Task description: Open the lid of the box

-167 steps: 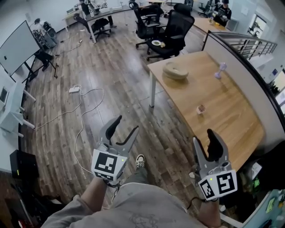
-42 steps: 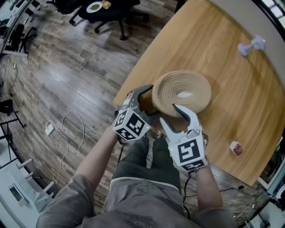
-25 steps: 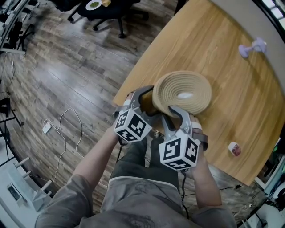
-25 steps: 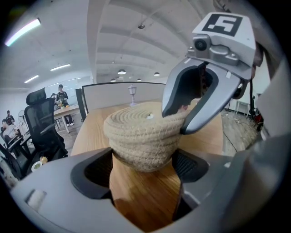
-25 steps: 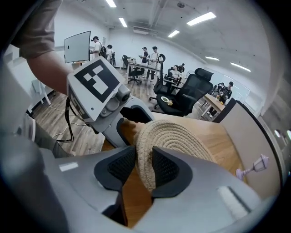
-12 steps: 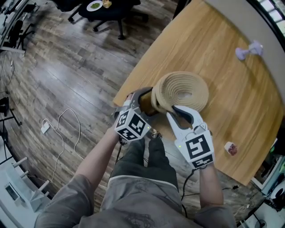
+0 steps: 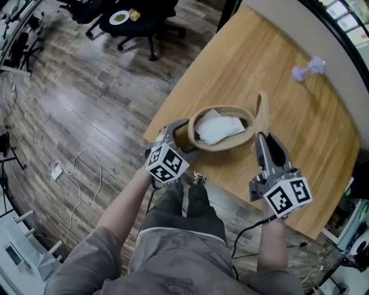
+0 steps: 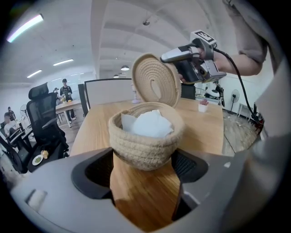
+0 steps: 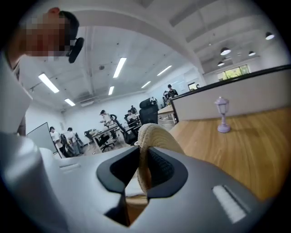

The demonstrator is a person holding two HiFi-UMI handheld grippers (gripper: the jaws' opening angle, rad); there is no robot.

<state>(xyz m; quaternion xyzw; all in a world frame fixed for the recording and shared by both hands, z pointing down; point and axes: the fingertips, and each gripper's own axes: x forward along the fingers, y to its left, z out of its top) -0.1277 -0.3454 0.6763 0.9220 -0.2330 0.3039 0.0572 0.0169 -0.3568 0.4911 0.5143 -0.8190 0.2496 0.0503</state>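
Note:
A woven rope basket stands near the wooden table's front left corner, uncovered, with white paper inside. My left gripper is shut on the basket's near left side; in the left gripper view both pads sit against the basket. The round woven lid stands on edge just right of the basket, off its rim. My right gripper holds the lid's lower edge. In the right gripper view the lid is pinched between the pads, the jaws still closing on it. The left gripper view shows the lid raised behind the basket.
A small purple lamp-like figure stands at the table's far right by the partition. A little pot sits farther along the table. The table edge runs beside the basket. An office chair with a plate and a floor cable lie left.
The lid has come off the basket and tipped upright to the right in my right gripper, which moved right. The white paper inside now shows. The left gripper has stayed on the basket.

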